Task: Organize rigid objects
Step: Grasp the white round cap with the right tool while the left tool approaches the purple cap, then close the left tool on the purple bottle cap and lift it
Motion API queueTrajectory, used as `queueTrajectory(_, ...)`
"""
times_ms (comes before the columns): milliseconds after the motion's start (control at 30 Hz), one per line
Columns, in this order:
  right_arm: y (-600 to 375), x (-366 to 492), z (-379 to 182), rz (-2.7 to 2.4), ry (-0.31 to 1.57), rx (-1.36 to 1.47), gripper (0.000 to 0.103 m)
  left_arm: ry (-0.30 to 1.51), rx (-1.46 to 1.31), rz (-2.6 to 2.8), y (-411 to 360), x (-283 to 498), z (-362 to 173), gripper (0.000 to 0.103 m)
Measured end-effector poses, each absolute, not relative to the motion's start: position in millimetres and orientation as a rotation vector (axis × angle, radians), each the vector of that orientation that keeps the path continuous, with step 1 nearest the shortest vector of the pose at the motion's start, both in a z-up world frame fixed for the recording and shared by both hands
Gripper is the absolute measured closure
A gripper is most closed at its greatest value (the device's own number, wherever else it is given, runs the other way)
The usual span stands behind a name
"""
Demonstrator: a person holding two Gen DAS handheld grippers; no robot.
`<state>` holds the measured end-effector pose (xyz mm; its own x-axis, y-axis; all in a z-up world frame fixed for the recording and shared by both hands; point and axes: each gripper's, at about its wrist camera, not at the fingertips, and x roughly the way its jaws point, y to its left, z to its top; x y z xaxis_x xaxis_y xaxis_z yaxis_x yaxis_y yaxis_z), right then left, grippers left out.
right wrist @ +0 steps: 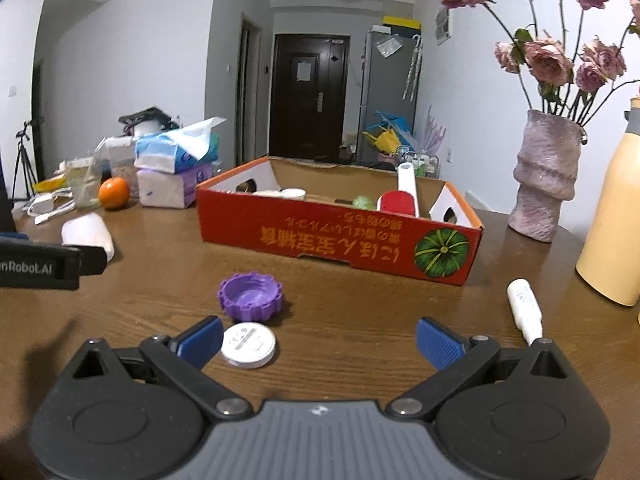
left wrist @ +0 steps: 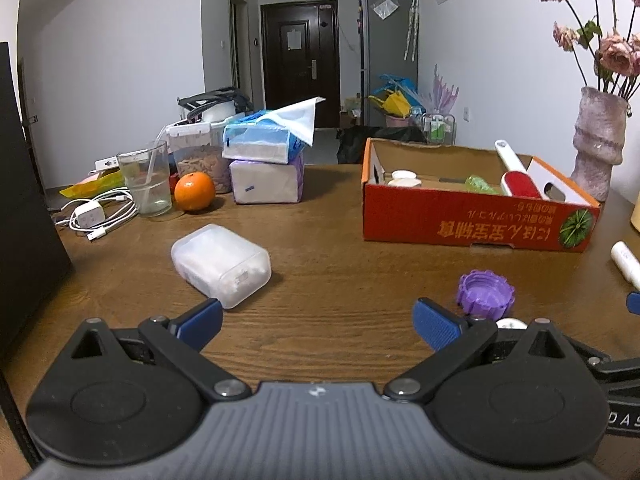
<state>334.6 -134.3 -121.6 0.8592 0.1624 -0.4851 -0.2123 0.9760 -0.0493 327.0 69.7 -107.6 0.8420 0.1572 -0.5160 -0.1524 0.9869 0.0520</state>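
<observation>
An open red cardboard box [left wrist: 476,220] [right wrist: 340,236] on the wooden table holds a red-and-white lint brush [left wrist: 516,178] [right wrist: 400,198], white lids and a green item. On the table lie a frosted white plastic case [left wrist: 220,264] [right wrist: 88,234], a purple ridged cap [left wrist: 486,292] [right wrist: 250,292], a round white lid [right wrist: 248,345] and a white tube [right wrist: 524,310] [left wrist: 626,262]. My left gripper [left wrist: 318,322] is open above bare table, the case just beyond its left finger. My right gripper [right wrist: 320,342] is open, the white lid beside its left finger.
At the back left are an orange [left wrist: 195,191], a glass with a straw [left wrist: 146,178], stacked tissue packs [left wrist: 264,168], a food container and a white charger with cable [left wrist: 90,214]. A pink vase of dried roses [right wrist: 546,176] and a yellow bottle [right wrist: 612,232] stand on the right.
</observation>
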Motion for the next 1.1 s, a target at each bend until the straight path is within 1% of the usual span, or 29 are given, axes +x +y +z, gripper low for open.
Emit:
queueTrajectory(167, -122.1, 339.1, -129.8, 0.209, 0.537, -0.143, 0.002, 0.554, 0.007, 0.162, 76.6, 326.6, -109.4, 0.000)
queueTrajectory(233, -119.7, 345.9, -133.1, 0.220, 0.567, -0.136, 0.006, 0.559, 0.005, 0.165, 78.9, 327.1, -110.0, 0.000)
queueTrajectory(300, -117.6, 353.6, -135.6, 0.242, 0.600, -0.119, 0.007, 0.565, 0.001, 0.168, 80.7, 328.1, -110.9, 0.000)
queueTrajectory(367, -114.4, 359.4, -138.4, 0.251, 0.616, -0.115, 0.010, 0.570, -0.006, 0.172, 83.0, 328.6, -110.9, 0.000)
queueTrajectory(433, -109.9, 366.3, -141.3, 0.251, 0.636, -0.117, 0.022, 0.572, -0.012, 0.172, 84.6, 328.5, -110.7, 0.000)
queueTrajectory(467, -108.4, 370.1, -143.4, 0.254, 0.652, -0.114, 0.024, 0.571, -0.013, 0.173, 84.8, 328.2, -110.4, 0.000)
queueTrajectory(500, -107.5, 372.9, -145.0, 0.258, 0.664, -0.109, 0.030, 0.570, -0.013, 0.173, 84.7, 328.1, -110.2, 0.000)
queueTrajectory(567, -108.1, 377.1, -145.4, 0.275, 0.676, -0.079, 0.035, 0.571, -0.012, 0.173, 84.9, 327.9, -110.1, 0.000)
queueTrajectory(633, -107.9, 378.3, -145.7, 0.285, 0.675, -0.067, 0.047, 0.571, -0.012, 0.174, 85.1, 327.8, -110.0, 0.000)
queueTrajectory(667, -107.3, 377.6, -145.6, 0.287, 0.671, -0.068, 0.052, 0.570, -0.012, 0.174, 85.1, 328.0, -110.0, 0.000)
queueTrajectory(700, -107.2, 377.0, -145.3, 0.292, 0.668, -0.067, 0.064, 0.570, -0.014, 0.174, 85.2, 328.0, -109.9, 0.000)
queueTrajectory(1100, -115.9, 368.4, -136.6, 0.298, 0.612, -0.030, 0.065, 0.561, 0.002, 0.174, 80.7, 330.9, -112.3, 0.000)
